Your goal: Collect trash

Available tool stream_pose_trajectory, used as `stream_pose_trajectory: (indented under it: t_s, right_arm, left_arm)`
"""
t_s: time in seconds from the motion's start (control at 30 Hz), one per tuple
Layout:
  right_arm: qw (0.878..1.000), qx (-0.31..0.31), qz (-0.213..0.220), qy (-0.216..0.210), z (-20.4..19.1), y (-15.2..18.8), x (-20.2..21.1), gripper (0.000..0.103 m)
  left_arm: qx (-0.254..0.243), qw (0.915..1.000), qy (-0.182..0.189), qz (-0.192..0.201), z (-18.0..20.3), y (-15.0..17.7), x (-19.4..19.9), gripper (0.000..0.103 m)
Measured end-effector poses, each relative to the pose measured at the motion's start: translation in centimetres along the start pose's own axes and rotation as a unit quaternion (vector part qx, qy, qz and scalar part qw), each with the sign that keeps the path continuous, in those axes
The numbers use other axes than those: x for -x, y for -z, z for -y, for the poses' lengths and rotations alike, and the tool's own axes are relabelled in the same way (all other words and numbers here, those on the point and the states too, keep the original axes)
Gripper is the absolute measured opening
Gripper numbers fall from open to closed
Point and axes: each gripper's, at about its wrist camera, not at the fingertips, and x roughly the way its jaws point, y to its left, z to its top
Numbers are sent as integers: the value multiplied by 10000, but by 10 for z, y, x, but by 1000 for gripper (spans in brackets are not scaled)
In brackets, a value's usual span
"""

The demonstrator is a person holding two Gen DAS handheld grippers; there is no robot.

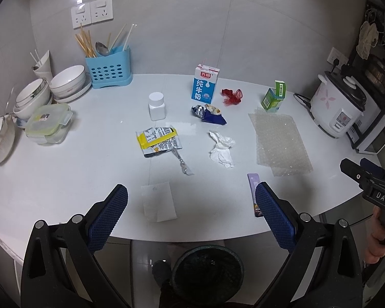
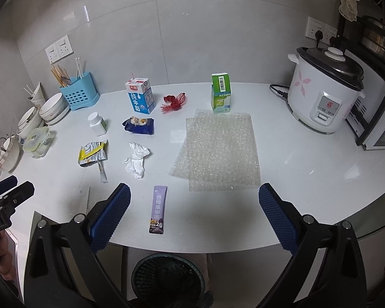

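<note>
Trash lies on the white counter: a milk carton, red mesh scrap, green box, blue wrapper, yellow wrapper, crumpled tissue, bubble wrap, purple sachet and a flat white paper. A dark mesh bin stands on the floor below the counter edge. My left gripper is open and empty above the near edge. My right gripper is open and empty, the sachet between its fingers' line.
Bowls, a lidded container, a blue utensil caddy and a white pill bottle stand at the left. A rice cooker and a rack stand at the right.
</note>
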Motion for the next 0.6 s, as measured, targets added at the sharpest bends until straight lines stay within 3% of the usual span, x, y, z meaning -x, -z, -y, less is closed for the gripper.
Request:
stream_pose_trajectory:
  t_s: [0.6]
  right_arm:
    - [9999, 36, -116, 66, -7, 9, -7, 96]
  left_arm:
    - [151, 9996, -67, -211, -12, 5, -17, 97]
